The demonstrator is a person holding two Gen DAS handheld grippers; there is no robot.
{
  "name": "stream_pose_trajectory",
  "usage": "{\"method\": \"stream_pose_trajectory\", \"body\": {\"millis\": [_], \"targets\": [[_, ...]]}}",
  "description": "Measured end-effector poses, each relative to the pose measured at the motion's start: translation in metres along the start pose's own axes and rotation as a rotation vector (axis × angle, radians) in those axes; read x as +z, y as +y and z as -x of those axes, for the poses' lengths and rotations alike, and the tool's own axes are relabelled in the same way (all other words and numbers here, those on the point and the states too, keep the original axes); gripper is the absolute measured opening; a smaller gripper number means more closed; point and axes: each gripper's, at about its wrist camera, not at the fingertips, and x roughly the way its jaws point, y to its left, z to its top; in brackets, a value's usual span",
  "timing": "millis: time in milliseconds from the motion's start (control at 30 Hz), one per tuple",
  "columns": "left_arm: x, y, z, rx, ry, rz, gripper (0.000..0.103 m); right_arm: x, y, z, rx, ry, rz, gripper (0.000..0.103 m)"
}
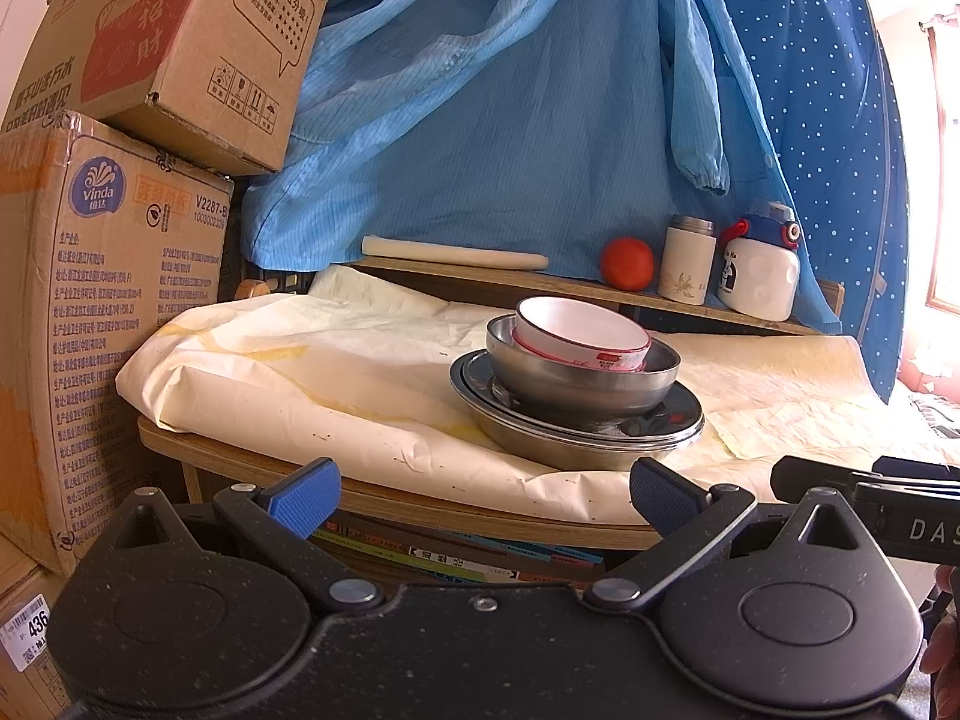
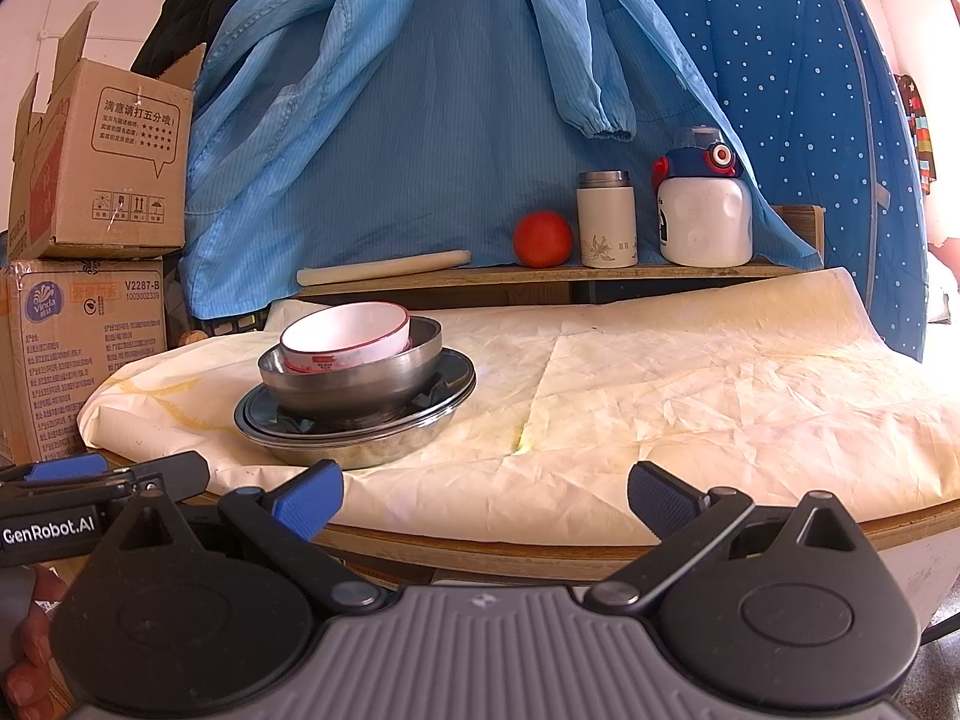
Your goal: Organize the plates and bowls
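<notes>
One stack of dishes stands on the paper-covered table (image 1: 300, 372) (image 2: 690, 372). At its bottom are nested steel plates (image 1: 576, 432) (image 2: 360, 432). A steel bowl (image 1: 582, 381) (image 2: 354, 378) sits on them, and a white bowl with a red rim (image 1: 579, 330) (image 2: 345, 333) leans tilted inside it. My left gripper (image 1: 483, 498) is open and empty, short of the table's front edge, below the stack. My right gripper (image 2: 486, 501) is open and empty too, at the front edge, right of the stack. Each gripper shows at the edge of the other's view.
A low shelf behind the table carries a rolling pin (image 2: 384, 267), a red ball (image 2: 542, 239), a white flask (image 2: 606, 219) and a white bottle with a blue lid (image 2: 705, 210). Cardboard boxes (image 1: 114, 300) are piled at the left. Blue cloth (image 2: 420, 120) hangs behind. Books (image 1: 456, 552) lie under the tabletop.
</notes>
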Motion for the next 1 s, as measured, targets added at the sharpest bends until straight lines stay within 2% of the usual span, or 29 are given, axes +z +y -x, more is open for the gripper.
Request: {"method": "stream_pose_trajectory", "body": {"millis": [1000], "targets": [[0.0020,-0.0001,0.0008,0.012,0.005,-0.005,0.102,0.0011,0.0005,0.0015,0.000,-0.002,0.000,0.103]]}}
